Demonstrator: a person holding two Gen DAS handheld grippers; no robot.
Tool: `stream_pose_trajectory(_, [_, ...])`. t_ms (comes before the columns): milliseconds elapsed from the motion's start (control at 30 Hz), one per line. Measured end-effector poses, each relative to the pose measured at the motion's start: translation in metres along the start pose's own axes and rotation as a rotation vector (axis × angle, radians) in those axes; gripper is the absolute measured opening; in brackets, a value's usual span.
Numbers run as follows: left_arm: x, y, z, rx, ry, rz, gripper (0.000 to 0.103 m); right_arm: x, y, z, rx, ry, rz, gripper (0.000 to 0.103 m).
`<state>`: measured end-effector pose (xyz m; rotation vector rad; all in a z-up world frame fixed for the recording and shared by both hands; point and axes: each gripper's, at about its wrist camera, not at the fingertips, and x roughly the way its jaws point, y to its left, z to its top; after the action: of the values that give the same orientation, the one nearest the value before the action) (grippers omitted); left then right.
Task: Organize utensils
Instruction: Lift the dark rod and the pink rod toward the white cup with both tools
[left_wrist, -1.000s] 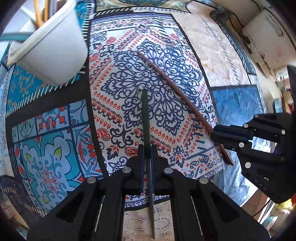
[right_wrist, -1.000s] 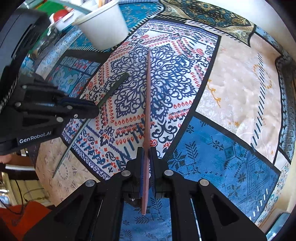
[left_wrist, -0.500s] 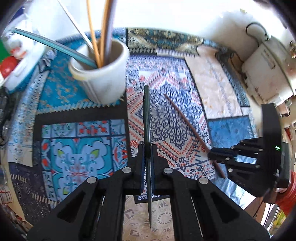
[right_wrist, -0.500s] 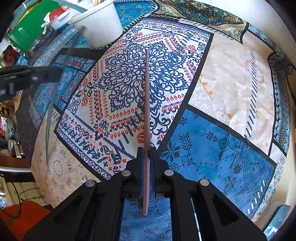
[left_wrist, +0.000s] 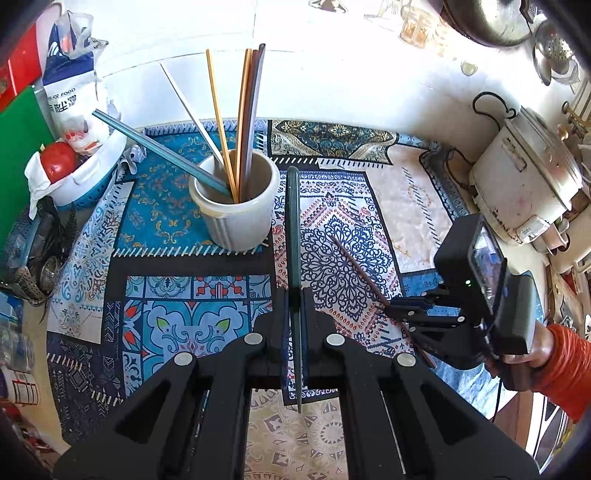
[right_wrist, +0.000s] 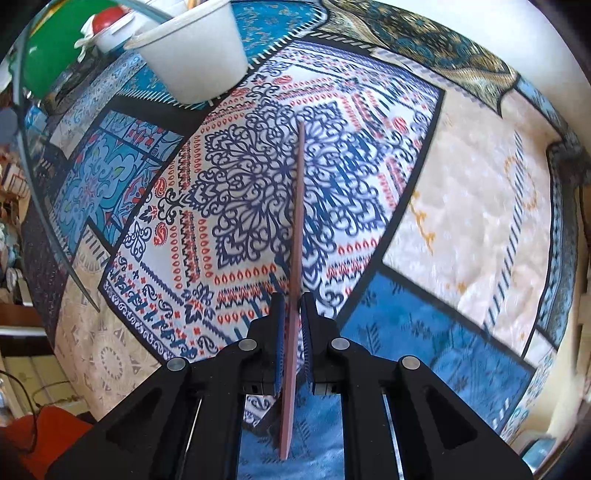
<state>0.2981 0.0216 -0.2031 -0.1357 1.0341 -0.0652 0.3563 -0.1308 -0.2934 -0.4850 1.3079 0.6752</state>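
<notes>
Two chopsticks are in play, one per tool. Your left gripper (left_wrist: 294, 295) is clamped on the dark green chopstick (left_wrist: 293, 229): the pads press flat against both its sides, most of its length runs forward past the fingertips and a short tail sticks out behind them. That stick is held clear above the patterned cloth (left_wrist: 166, 206), and in the left wrist view its far tip sits just beside the rim of the white utensil crock (left_wrist: 236, 218), to the crock's right and not inside it. The crock already holds several chopsticks standing at angles. The left tool points steeply down and forward. Your right gripper (right_wrist: 292, 299) points almost straight down at the cloth, and its jaws have just been opening slightly. The reddish-brown chopstick (right_wrist: 298, 206) is between them, with a thin gap showing on each side of it, so the pads no longer pinch it. Its long end reaches forward across the blue lace medallion of the cloth. Whether that end touches the cloth cannot be determined. Your right hand (left_wrist: 517, 360), in an orange sleeve (left_wrist: 565, 369), grips the tool's handle from the right, well apart from the crock.
</notes>
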Motion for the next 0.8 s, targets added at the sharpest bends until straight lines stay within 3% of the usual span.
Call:
stream_pose_trajectory(300, [-0.01, 0.011, 0.009, -0.033, -0.044, -0.003, 0.003, 0.005, -0.017, 0.009, 0.12, -0.019, 0.075, 0.005])
stream_pose_trajectory(633, [-0.028, 0.019, 0.019, -0.05, -0.109, 0.007, 0.003, -0.017, 0.024, 0.027, 0.091, -0.158, 0.057, 0.005])
stream_pose_trajectory(800, [-0.038, 0.024, 0.026, -0.067, -0.145, 0.001, 0.0, -0.033, 0.033, 0.015, 0.073, -0.251, 0.03, 0.005])
